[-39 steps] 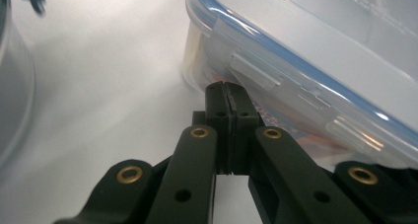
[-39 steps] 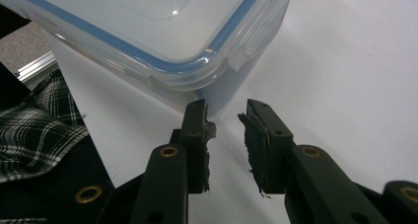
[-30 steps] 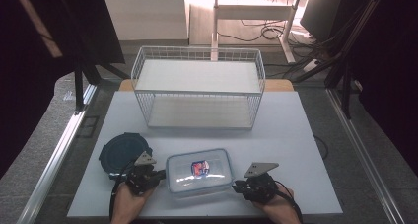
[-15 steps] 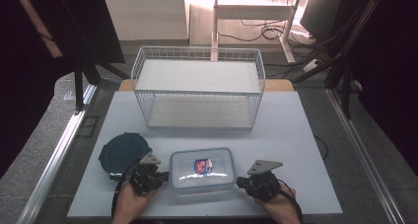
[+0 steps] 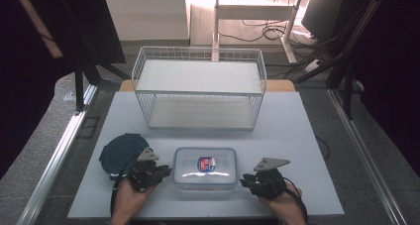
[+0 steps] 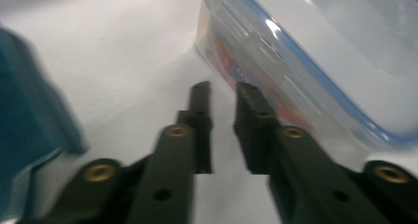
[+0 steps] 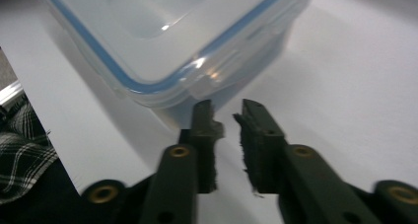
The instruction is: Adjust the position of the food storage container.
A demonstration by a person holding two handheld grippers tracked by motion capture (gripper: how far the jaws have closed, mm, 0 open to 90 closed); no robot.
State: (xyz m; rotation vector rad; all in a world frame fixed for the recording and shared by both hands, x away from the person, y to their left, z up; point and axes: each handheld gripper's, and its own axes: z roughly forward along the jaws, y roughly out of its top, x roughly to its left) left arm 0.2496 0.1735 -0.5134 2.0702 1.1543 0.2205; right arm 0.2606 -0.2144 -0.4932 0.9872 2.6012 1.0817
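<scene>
Clear plastic lunch box point(image 5: 205, 166) freed at the table's near edge

Both grippers point(image 5: 157, 173) point(image 5: 251, 182) flank the box, jaws just parted slightly, nothing between them; beyond it stands the wire basket point(image 5: 199, 88). Probably release, before regripping.

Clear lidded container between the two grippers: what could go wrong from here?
1. Both grippers have just been opening, with nothing between the jaws. The left gripper and right gripper sit off the ends of the clear container, so a hurried re-close may miss the lid's side flaps.
2. The container lies near the table's front edge; a shove towards the person could tip it off.
3. The dark round lid lies beside the left gripper and may get knocked.
</scene>
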